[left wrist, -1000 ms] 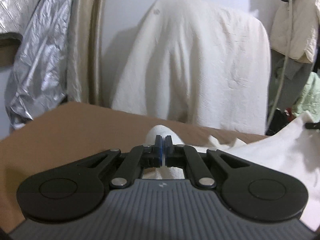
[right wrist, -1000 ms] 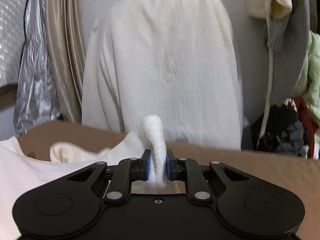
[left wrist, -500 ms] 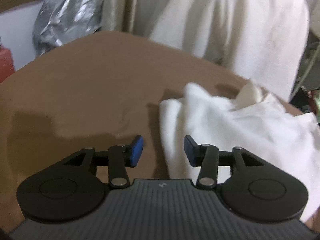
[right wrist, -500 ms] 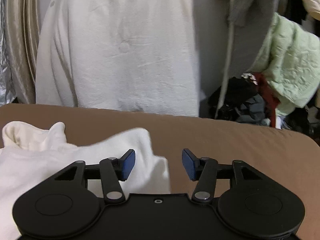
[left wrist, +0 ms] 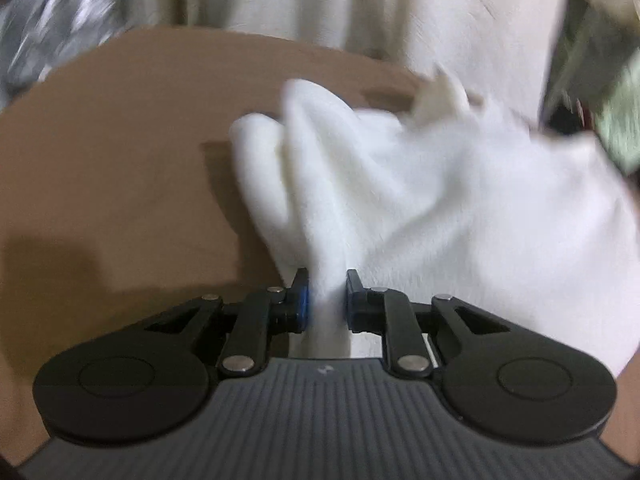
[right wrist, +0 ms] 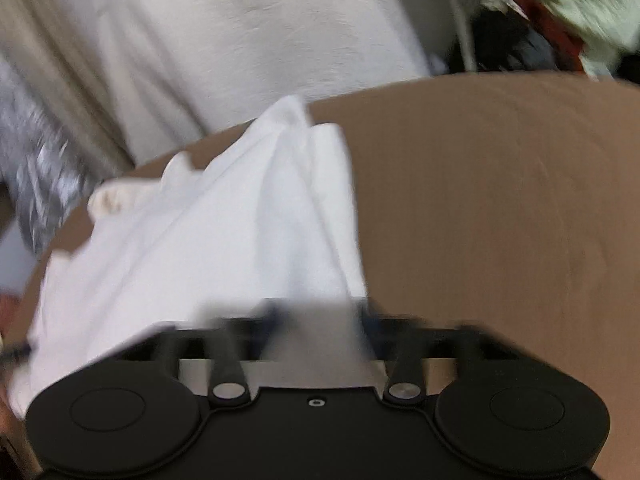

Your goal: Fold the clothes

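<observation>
- Left gripper (left wrist: 326, 300) is seen clenched on a bunched fold of the white garment (left wrist: 420, 184); blue pads (left wrist: 303, 305) are pressed against the cloth from both sides, with fabric pinched between the jaws and running down behind them.
- From that pinch the cloth is drawn up into rounded ridges ahead of the gripper; the rest is spread to the right across the brown surface (left wrist: 120, 152).
- Shadow of the cloth is cast on the surface just left of the fold.
- Right gripper (right wrist: 320, 320) is heavily motion-blurred; its fingers are smeared either side of a bundle of white garment (right wrist: 240, 232) that runs between them. Whether the cloth is actually gripped cannot be told.
- In the right wrist view the garment is stretched into taut creases fanning away from the gripper toward a peaked far corner, and is spread to the left; the brown surface (right wrist: 500, 208) is bare to the right of it.
- Small cream-coloured crumpled part (right wrist: 112, 196) is seen at the garment's far left edge.
- Behind the surface a large cream cloth (right wrist: 224, 40) is hung; same cloth (left wrist: 400, 8) is seen in the left wrist view.
- Silver foil material (left wrist: 52, 20) is seen far left, blurred.
- Pale green fabric (right wrist: 568, 4) and dark clothes (right wrist: 508, 48) are piled at the far right, blurred.
</observation>
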### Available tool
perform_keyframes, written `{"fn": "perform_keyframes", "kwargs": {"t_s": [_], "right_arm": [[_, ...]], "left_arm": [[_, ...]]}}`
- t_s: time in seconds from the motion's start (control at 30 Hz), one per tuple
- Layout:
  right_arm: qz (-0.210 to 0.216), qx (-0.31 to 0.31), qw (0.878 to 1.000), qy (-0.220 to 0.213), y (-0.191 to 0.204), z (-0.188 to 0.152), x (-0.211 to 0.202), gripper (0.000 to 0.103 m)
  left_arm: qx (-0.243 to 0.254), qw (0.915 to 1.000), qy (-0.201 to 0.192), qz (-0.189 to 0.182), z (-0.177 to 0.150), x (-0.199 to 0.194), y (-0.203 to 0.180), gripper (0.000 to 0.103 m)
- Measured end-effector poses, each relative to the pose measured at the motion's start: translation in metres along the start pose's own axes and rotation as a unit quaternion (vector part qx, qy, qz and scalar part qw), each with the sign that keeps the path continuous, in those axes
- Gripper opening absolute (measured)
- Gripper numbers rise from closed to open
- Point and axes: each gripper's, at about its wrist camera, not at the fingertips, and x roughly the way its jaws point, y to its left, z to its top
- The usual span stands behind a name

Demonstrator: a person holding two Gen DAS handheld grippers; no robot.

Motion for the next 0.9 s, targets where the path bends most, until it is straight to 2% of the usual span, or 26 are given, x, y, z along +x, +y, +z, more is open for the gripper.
{"fn": "perform_keyframes", "kwargs": {"t_s": [0.1, 0.13, 0.2, 0.27, 0.3, 0.33, 0.37, 0.43, 0.5, 0.57, 0.63, 0.7, 0.73, 0.77, 0.83, 0.9], "right_arm": [[-0.022, -0.041, 0.996, -0.079, 0.015, 0.0, -0.024, 0.008], [-0.025, -0.045, 0.995, -0.08, 0.016, 0.002, -0.027, 0.008], [-0.041, -0.069, 0.995, -0.052, 0.017, 0.002, -0.021, 0.007], [-0.069, -0.092, 0.993, 0.01, 0.013, -0.004, -0.001, 0.008], [-0.08, -0.088, 0.993, 0.028, 0.009, -0.007, 0.005, 0.01], [-0.092, -0.085, 0.991, 0.039, 0.008, -0.01, 0.011, 0.019], [-0.106, -0.082, 0.99, 0.037, 0.009, -0.01, 0.014, 0.031], [-0.13, -0.07, 0.989, 0.03, 0.011, -0.005, 0.013, 0.042], [-0.129, -0.063, 0.989, 0.021, 0.013, 0.004, 0.008, 0.041], [-0.109, -0.061, 0.992, -0.012, 0.015, 0.02, -0.001, 0.043], [-0.077, -0.043, 0.996, -0.031, 0.014, 0.039, -0.005, 0.045], [-0.056, -0.026, 0.997, -0.038, 0.012, 0.06, 0.002, 0.046], [-0.046, -0.018, 0.998, -0.039, 0.012, 0.071, 0.006, 0.048], [-0.039, -0.013, 0.998, -0.039, 0.011, 0.08, 0.013, 0.051], [-0.042, -0.013, 0.999, -0.028, 0.012, 0.093, 0.04, 0.052], [-0.055, -0.018, 0.998, -0.018, 0.016, 0.102, 0.067, 0.052]], "left_arm": [[-0.014, 0.9995, -0.025, 0.013, 0.004, -0.032, 0.002, 0.009], [0.001, 0.9995, -0.016, 0.026, 0.002, -0.03, 0.0, 0.009], [0.024, 0.9984, 0.016, 0.048, -0.003, -0.015, -0.003, 0.008], [0.014, 0.9973, 0.057, 0.045, -0.013, 0.007, 0.001, 0.01], [0.007, 0.9967, 0.066, 0.046, -0.016, 0.013, 0.004, 0.013], [0.002, 0.9963, 0.066, 0.055, -0.015, 0.013, 0.006, 0.025], [0.003, 0.9954, 0.066, 0.069, -0.014, 0.012, 0.007, 0.046], [0.003, 0.994, 0.06, 0.092, -0.011, 0.009, 0.014, 0.066], [-0.018, 0.9955, 0.051, 0.078, -0.008, 0.003, 0.023, 0.066], [-0.029, 0.997, 0.026, 0.067, -0.002, -0.006, 0.028, 0.063], [-0.014, 0.9966, -0.025, 0.078, 0.006, -0.02, 0.026, 0.063], [0.009, 0.991, -0.08, 0.107, 0.014, -0.03, 0.023, 0.067], [0.019, 0.9867, -0.102, 0.125, 0.019, -0.03, 0.023, 0.074], [0.027, 0.9842, -0.115, 0.132, 0.023, -0.028, 0.023, 0.076], [0.032, 0.9848, -0.123, 0.119, 0.031, -0.02, 0.024, 0.076], [0.026, 0.9886, -0.127, 0.077, 0.039, -0.008, 0.025, 0.076]]}}
